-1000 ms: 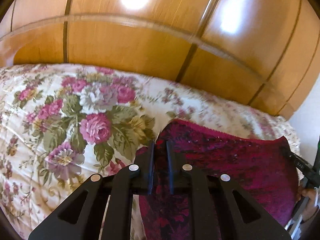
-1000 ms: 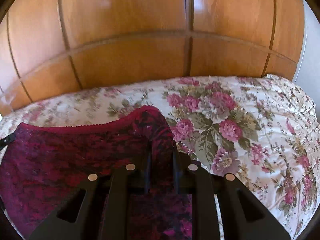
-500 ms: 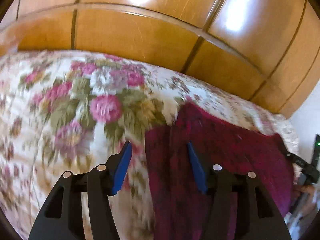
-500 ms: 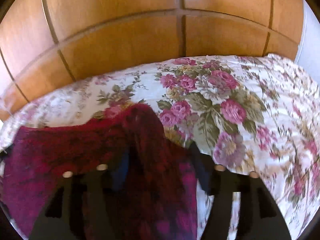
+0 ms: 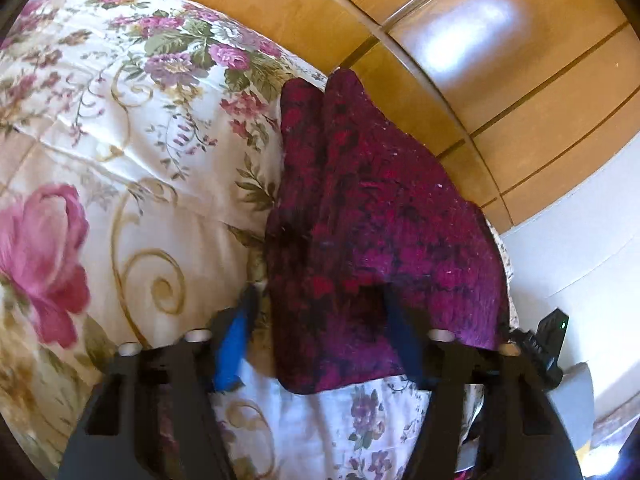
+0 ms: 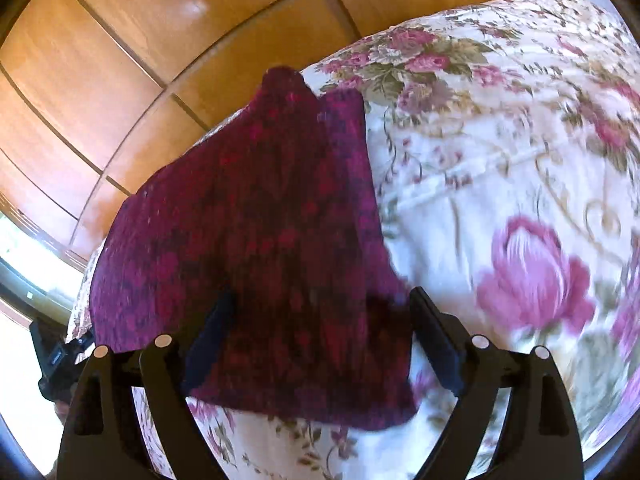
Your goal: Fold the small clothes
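The crimson, dark-mottled garment (image 5: 372, 216) lies folded on the floral bedspread (image 5: 132, 152); its far corner peaks upward.

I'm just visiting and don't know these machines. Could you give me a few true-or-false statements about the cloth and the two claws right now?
1. The dark red garment lies on a flowered bedspread. True.
2. The left claw is clamped shut on the garment. False: its jaws stand wide apart.
3. The right claw is open. True.
4. The garment is plain white. False: it is dark red and magenta.
5. Wooden panelling is behind the bed. True.
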### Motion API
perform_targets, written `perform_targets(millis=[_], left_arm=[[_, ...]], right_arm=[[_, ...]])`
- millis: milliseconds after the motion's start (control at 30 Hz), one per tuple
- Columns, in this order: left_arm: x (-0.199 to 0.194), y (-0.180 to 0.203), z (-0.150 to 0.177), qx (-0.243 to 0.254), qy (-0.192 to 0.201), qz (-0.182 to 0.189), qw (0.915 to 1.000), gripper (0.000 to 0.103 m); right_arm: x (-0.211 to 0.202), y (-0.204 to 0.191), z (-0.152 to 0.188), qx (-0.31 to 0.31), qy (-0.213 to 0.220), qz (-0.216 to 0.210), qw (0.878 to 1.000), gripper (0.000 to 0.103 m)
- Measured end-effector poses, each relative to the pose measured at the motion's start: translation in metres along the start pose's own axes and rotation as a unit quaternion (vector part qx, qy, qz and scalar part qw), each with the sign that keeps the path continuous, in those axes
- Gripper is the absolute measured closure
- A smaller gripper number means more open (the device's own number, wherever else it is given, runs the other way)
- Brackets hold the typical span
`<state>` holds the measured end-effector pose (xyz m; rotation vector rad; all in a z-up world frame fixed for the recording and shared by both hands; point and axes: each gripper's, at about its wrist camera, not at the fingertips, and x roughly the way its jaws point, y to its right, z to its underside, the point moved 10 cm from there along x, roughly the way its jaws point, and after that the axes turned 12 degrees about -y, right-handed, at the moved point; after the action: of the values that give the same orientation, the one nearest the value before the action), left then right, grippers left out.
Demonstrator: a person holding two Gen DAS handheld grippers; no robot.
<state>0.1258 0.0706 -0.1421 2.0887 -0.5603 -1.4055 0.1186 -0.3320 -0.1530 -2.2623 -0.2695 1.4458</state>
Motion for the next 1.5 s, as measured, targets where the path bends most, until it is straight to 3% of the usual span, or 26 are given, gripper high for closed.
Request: perform_targets(millis=[100,167,367,567,633,700,733,800,1000,1167,1200,1267,1400,1500], left_arm=[[-0.002,0.006,-0.002,-0.002,0.002,0.002,1.0000,0.084],[-0.009,0.011,-0.003,0.006,0.009,-0.005,0.9999,0.087],[-0.034,0.023,0.015,0.028,0.011,-0.009,0.9995,0.089],[-0.052,0.020,0.073,0.031,-0.016,-0.022,0.9991,0.089],[-0.054,0.017,0.087,0.030,-0.025,-0.031,0.9987,0.083],[-0.059,0.010,0.086,0.016,-0.020,-0.033,0.9991,0.076],[-0.062,0.009,0.083,0.008,-0.019,-0.020,0.9996,0.066],[-0.073,0.003,0.065,-0.011,0.006,-0.004,0.9999,0.059],[-0.075,0.004,0.000,-0.006,0.042,-0.008,0.9991,0.059],[-0.045,0.015,-0.040,0.000,0.022,-0.004,0.9998,0.058],[-0.037,0.014,-0.046,-0.007,0.016,-0.005,0.9998,0.060],[-0.028,0.016,-0.052,-0.004,0.010,-0.004,0.9999,0.091],[-0.026,0.013,-0.043,0.021,0.044,-0.087,0.9950,0.092],[-0.014,-0.008,-0.030,0.003,0.046,-0.107,0.9932,0.092]], right_arm=[[-0.008,-0.007,0.001,-0.001,-0.003,-0.011,1.000,0.069],[-0.018,-0.012,0.001,-0.008,0.003,-0.011,1.000,0.076],[-0.052,-0.028,0.016,-0.034,0.011,-0.017,0.999,0.079],[-0.072,-0.023,0.070,-0.035,-0.024,-0.013,0.999,0.080],[-0.072,-0.016,0.087,-0.027,-0.040,-0.005,0.999,0.079],[-0.072,-0.012,0.091,-0.022,-0.041,0.003,0.999,0.072],[-0.075,-0.012,0.088,-0.021,-0.036,0.005,0.999,0.069],[-0.082,-0.013,0.078,-0.015,-0.019,0.011,1.000,0.045],[-0.094,-0.052,0.035,-0.069,0.043,0.036,0.996,0.030],[-0.068,-0.095,0.009,-0.135,0.054,0.066,0.987,0.020],[-0.057,-0.100,0.001,-0.146,0.050,0.081,0.985,0.020],[-0.043,-0.103,-0.006,-0.154,0.048,0.102,0.982,0.020],[-0.010,-0.090,-0.023,-0.142,0.039,0.124,0.981,0.019],[0.015,-0.078,-0.024,-0.131,0.033,0.116,0.984,0.018]])
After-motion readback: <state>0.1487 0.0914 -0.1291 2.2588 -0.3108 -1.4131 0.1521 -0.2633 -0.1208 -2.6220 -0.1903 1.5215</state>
